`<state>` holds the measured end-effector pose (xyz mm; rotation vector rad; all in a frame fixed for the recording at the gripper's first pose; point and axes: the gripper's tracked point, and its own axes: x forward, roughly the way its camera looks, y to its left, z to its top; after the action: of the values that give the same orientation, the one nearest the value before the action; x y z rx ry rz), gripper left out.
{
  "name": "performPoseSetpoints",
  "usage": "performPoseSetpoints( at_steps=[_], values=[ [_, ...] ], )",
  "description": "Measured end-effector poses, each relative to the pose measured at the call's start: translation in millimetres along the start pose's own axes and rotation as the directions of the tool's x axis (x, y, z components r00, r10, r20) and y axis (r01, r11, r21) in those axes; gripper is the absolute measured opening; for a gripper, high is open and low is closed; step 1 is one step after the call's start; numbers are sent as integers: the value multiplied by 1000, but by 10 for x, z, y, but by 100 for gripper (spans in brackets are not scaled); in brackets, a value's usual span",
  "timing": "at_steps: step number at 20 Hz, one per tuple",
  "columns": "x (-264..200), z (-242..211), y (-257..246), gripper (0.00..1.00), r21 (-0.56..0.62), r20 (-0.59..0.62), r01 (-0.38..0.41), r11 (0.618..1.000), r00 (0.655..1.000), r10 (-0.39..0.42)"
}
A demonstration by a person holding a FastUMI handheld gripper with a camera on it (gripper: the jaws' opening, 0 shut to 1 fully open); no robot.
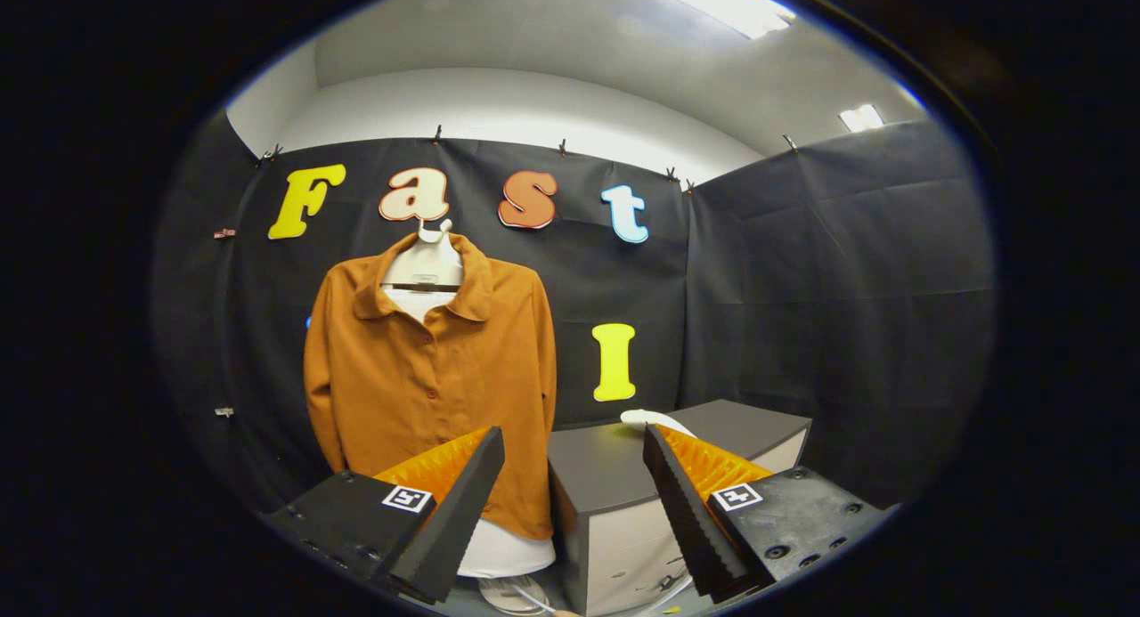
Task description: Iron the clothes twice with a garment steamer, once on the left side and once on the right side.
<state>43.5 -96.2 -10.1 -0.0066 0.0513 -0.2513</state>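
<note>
A: Well, the orange shirt [432, 377] hangs on its dummy, beyond the left finger and left of the grey cabinet [659, 474].

B: A white thing, likely the steamer [655, 418], lies on that cabinet, just past the right finger.

A: And the gripper [574, 492] is spread wide, holding nothing.

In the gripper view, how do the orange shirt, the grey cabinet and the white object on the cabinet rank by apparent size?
1. orange shirt
2. grey cabinet, partly hidden behind the open fingers of the gripper
3. white object, mostly hidden by one finger, so its size is uncertain
</note>
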Motion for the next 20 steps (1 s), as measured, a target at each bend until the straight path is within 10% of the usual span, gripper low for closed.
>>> performPoseSetpoints(
  at_steps=[20],
  values=[
    [2328,-1066,-1503,99,29,-278,-45,999,959,51]
  ],
)
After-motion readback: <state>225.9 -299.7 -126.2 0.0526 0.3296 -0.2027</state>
